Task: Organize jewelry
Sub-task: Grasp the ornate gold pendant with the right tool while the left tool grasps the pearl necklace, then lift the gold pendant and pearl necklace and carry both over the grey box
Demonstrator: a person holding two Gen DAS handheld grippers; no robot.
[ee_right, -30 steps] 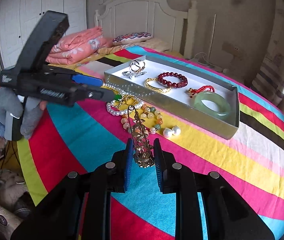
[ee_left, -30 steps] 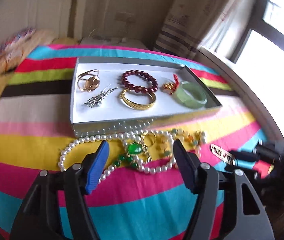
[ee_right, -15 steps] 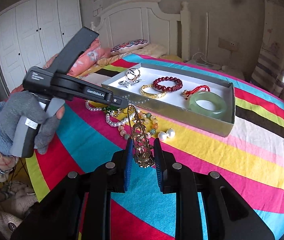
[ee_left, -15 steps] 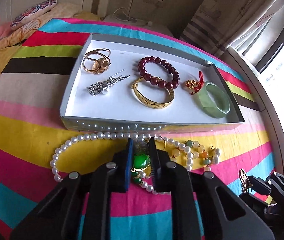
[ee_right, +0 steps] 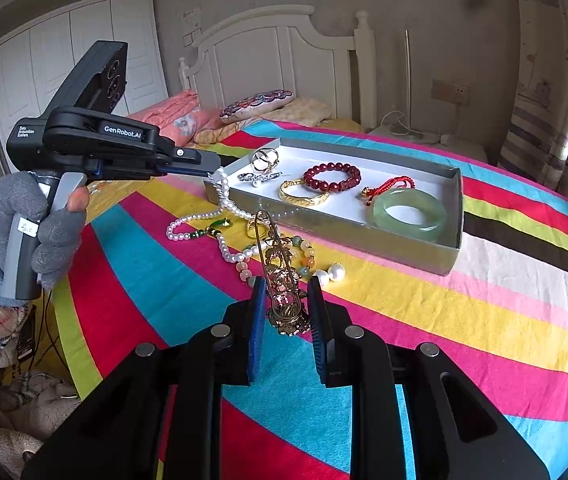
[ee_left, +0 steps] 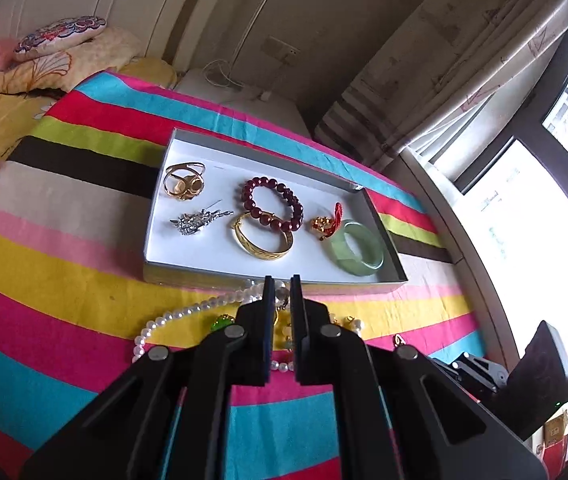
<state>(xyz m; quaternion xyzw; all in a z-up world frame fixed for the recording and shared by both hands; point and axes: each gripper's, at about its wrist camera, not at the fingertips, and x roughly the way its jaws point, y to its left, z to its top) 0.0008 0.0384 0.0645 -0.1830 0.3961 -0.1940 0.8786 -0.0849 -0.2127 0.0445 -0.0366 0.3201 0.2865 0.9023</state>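
While the left gripper (ee_right: 220, 169) stands clenched on a loop of the pearl necklace (ee_right: 228, 200), the strand hangs limp from its tips near the front corner of the tray (ee_right: 415, 254), with the rest trailing over the striped bedspread (ee_right: 483, 320). Such a string looks light but floppy and slippery; it will likely swing and drag its loose end, and the green pendant (ee_right: 220, 224) on it may snag the neighbouring pieces. A pinch on several beads at once seems safer than on one. Just beside it lie a multicolour bead bracelet (ee_right: 303, 254) and two larger pearls (ee_right: 333, 271), tangled close enough to be pulled along. The right gripper (ee_right: 285, 304) grasps an ornate gold brooch (ee_right: 280, 280) between its blue pads, held upright above the bedspread. Inside the tray rest gold rings (ee_left: 184, 184), a silver brooch (ee_left: 198, 220), a dark red bead bracelet (ee_left: 272, 206), a gold bangle (ee_left: 262, 240), a red-corded charm (ee_left: 327, 222) and a jade bangle (ee_left: 357, 248), leaving bare white floor chiefly along the near wall, which the strand must clear.
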